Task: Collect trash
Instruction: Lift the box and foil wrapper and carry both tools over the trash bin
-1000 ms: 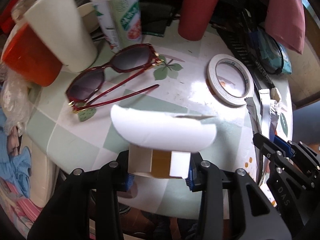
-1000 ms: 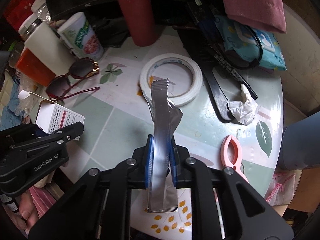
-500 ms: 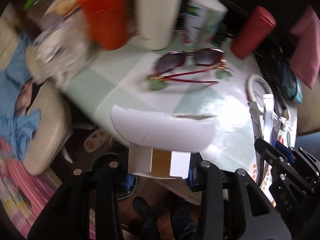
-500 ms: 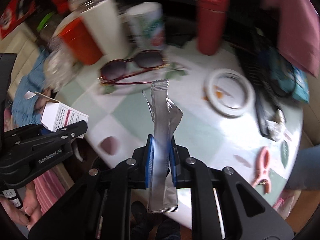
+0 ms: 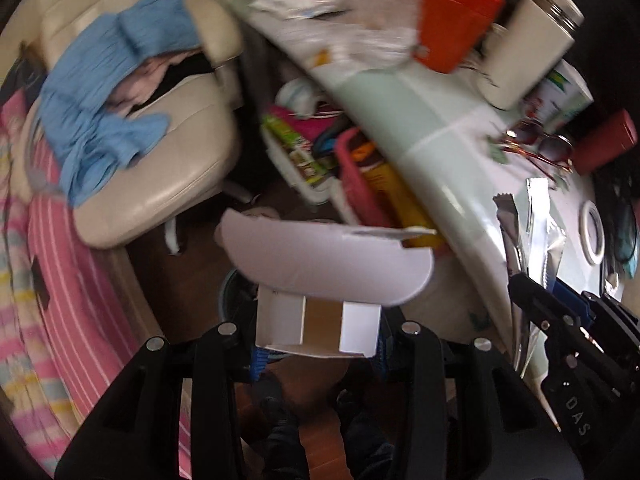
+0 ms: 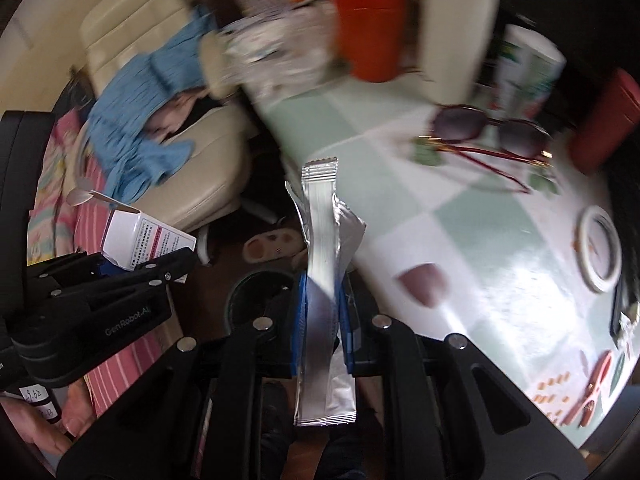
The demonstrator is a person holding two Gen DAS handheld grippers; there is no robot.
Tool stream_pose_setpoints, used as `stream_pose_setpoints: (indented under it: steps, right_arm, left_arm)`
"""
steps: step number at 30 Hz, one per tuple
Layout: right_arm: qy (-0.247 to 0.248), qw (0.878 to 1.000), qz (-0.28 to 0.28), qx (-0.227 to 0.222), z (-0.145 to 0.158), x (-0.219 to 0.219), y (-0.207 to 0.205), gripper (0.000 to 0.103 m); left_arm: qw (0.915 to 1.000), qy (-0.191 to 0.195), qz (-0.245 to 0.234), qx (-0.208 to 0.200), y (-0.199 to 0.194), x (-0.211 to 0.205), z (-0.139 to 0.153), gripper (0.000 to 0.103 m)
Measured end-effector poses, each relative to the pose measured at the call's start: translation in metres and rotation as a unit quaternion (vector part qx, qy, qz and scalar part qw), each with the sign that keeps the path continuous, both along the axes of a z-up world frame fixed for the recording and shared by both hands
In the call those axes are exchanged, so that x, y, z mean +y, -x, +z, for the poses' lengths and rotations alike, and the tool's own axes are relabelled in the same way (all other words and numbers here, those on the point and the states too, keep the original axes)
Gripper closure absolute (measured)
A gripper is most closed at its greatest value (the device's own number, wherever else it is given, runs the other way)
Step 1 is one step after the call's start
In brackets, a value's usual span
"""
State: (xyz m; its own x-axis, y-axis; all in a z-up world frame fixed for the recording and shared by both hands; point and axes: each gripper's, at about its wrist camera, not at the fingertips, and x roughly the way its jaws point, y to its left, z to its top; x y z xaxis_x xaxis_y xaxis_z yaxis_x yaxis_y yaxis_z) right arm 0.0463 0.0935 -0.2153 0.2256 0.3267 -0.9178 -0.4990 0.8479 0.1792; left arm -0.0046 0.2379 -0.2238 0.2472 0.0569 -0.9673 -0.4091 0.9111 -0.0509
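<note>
Left gripper (image 5: 318,336) clamped on a small white box (image 5: 318,330); right gripper (image 6: 322,320) squeezed tight on silver wrappers (image 6: 324,280).

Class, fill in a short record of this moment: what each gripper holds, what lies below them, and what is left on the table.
left gripper: shut on a small white box, flap open
right gripper: shut on silver wrappers
below the grippers: dark round bin on the floor, beside the table
left on the table: sunglasses, tape roll, orange cup
</note>
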Motion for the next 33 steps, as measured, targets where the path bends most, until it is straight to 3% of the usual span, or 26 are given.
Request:
stream_pose_setpoints:
  steps: [9,17,25,33]
  right_arm:
    - [0.006,0.998,0.059,0.003,-0.011,0.053,0.045,0.087]
    - [0.018,0.997,0.08,0.014,-0.057,0.081,0.082,0.087]
    - [0.026,0.995,0.089,0.028,-0.146,0.098,0.101,0.087]
    - [0.033,0.99,0.131,0.046,-0.261,0.123,0.108,0.087]
  left_arm:
    - [0.9984,0.007,0.056,0.004,0.056,0.046,-0.015,0.064]
    - [0.9974,0.017,0.067,0.018,0.089,0.064,-0.069,0.064]
    - [0.9966,0.026,0.073,0.029,0.108,0.075,-0.165,0.064]
    - [0.9953,0.03,0.086,0.032,0.111,0.085,-0.276,0.064]
